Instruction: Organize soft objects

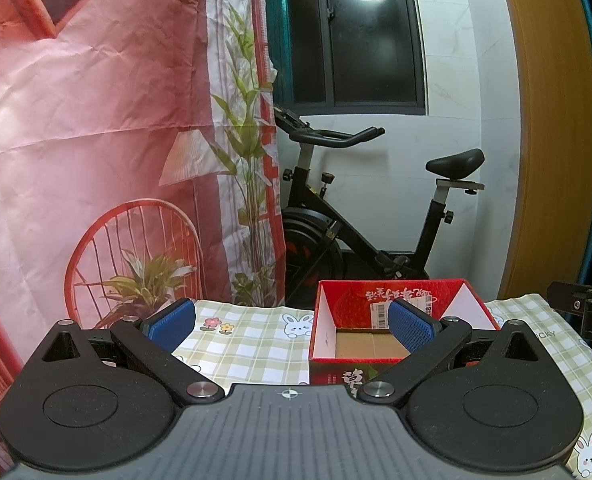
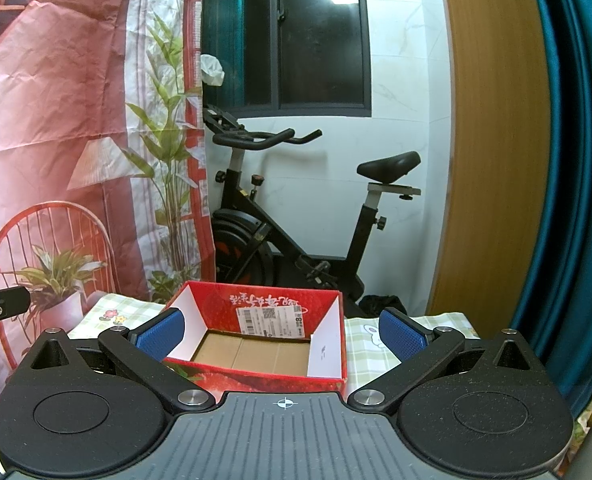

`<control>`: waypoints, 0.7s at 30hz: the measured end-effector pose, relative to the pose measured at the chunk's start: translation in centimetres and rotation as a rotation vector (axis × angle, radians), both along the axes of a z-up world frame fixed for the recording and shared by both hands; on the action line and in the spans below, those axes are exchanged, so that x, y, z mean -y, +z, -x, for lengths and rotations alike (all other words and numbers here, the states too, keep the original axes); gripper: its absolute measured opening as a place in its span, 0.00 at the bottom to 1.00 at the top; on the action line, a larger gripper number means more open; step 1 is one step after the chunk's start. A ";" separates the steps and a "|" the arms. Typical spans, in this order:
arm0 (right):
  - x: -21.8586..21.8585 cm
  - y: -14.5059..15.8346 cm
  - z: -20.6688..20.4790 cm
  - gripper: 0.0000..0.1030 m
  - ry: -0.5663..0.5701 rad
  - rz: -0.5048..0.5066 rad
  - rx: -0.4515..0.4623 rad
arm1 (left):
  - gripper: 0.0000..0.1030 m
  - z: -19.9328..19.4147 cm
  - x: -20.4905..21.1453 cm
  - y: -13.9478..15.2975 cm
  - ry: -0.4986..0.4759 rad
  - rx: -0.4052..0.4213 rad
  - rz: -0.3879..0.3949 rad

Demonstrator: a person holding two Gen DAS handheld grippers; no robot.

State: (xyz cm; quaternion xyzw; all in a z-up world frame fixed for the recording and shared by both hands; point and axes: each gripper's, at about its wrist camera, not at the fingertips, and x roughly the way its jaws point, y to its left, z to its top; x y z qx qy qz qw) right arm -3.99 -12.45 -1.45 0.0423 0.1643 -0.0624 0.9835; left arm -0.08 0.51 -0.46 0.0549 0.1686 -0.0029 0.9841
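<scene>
— So, what is in the red box (image 2: 255, 344)?
— Nothing that either view shows. It stands open on the checked tablecloth (image 1: 247, 344), its white inner walls and plain brown cardboard floor bare.
— Any writing on it?
— Its far inner wall is red with a line of white characters, upside down in the right wrist view and too stylised for me to read. Below them sits a white shipping label (image 2: 271, 322) with barcodes and a square code; the print is too small to make out, apart from a large "8" at one end. The outer front face carries more white characters, half hidden behind the gripper body.
— And the claws?
— The left gripper (image 1: 291, 322) is spread wide, blue pads (image 1: 171, 320) well apart, holding nothing; its right-hand pad overlaps the box in the picture. The right gripper (image 2: 281, 334) is also wide and empty, with the box sitting between its pads in the frame.
— Where are the soft objects?
— I cannot see any. The cloth shows printed rabbits (image 1: 298, 324) and flowers, and an exercise bike (image 1: 360, 216) stands behind the table.
</scene>
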 end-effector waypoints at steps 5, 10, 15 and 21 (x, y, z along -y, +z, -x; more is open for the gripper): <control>0.0 0.0 0.0 1.00 0.000 0.000 0.000 | 1.00 0.0 0.0 -0.1 0.000 -0.001 0.000; 0.0 0.0 -0.1 1.00 -0.001 0.001 -0.002 | 1.00 0.0 0.0 -0.1 0.001 0.000 0.000; 0.0 0.1 -0.1 1.00 0.000 0.001 -0.001 | 1.00 0.0 0.0 -0.1 0.001 -0.001 0.000; 0.4 -0.7 0.2 1.00 0.010 -0.017 0.025 | 1.00 -0.1 0.1 -0.7 -0.003 -0.006 0.004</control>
